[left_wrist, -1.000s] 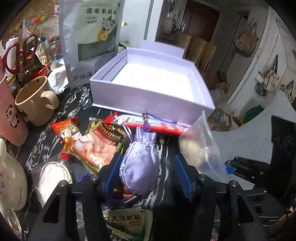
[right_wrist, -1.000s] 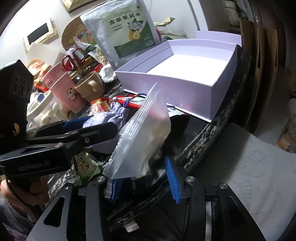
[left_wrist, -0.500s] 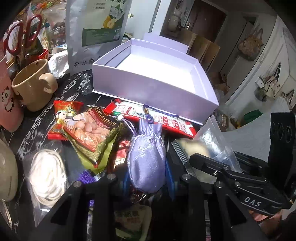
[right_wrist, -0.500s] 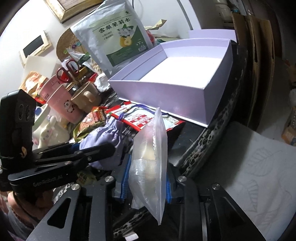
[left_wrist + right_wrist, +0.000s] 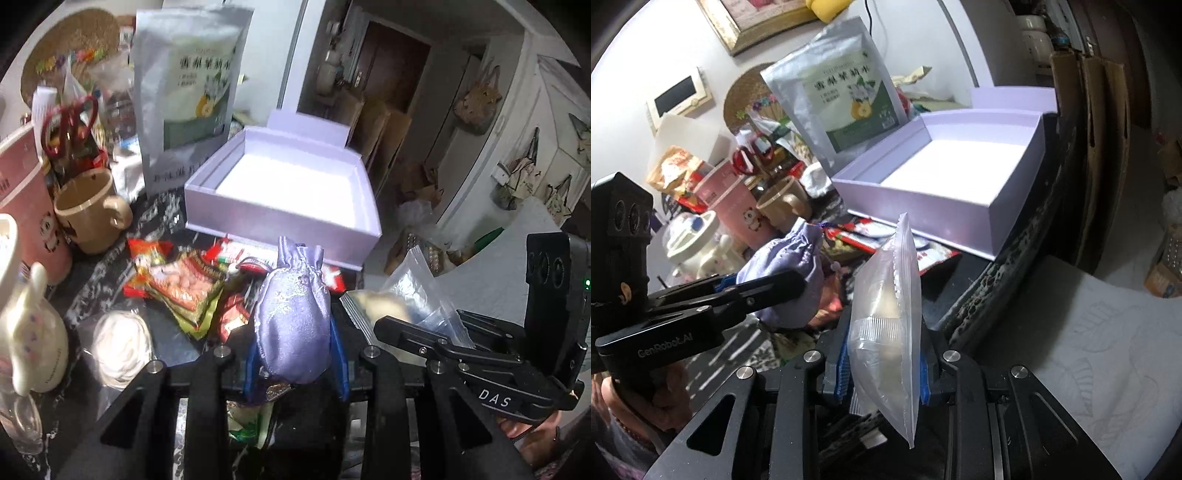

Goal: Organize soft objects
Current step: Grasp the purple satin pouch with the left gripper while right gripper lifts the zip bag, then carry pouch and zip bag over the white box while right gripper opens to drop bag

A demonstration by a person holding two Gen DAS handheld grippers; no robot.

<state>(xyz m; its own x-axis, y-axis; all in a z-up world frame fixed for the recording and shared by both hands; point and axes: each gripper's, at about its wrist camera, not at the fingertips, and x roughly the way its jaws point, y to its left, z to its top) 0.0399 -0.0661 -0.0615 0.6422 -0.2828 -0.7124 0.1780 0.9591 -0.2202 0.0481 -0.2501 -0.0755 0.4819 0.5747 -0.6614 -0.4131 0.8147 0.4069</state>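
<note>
Through the left wrist camera we see our left gripper (image 5: 295, 354) clamped on a purple satin pouch (image 5: 293, 321), a blue pad pressing each side and the gathered neck pointing up toward 12 o'clock. The pouch hangs clear above the snack packets (image 5: 184, 291) scattered on the dark table (image 5: 177, 347). Straight ahead at 12 o'clock sits the open lilac box (image 5: 280, 218), its near wall facing us and its white floor bare. At 9 o'clock a tan mug (image 5: 90, 210) stands beside a pink cup (image 5: 26, 199); a silver pouch bag (image 5: 184, 92) leans behind the box's left corner at 11 o'clock. At 3 o'clock our right gripper (image 5: 424, 332) comes in holding a clear plastic bag (image 5: 402, 295).

Through the right wrist camera our right gripper (image 5: 882, 365) is squeezed on that clear zip bag (image 5: 890, 306), which stands edge-on between the blue pads and holds something pale. The lilac box (image 5: 923, 206) lies at 12 to 1 o'clock, its near wall just beyond the bag's top. The table's rounded edge (image 5: 1008, 273) runs from 2 o'clock down to 5, with a white cloth (image 5: 1089, 350) beyond it. At 9 o'clock our left gripper (image 5: 764, 284) holds the purple pouch (image 5: 790, 266), just beside the bag but apart from it.
</note>
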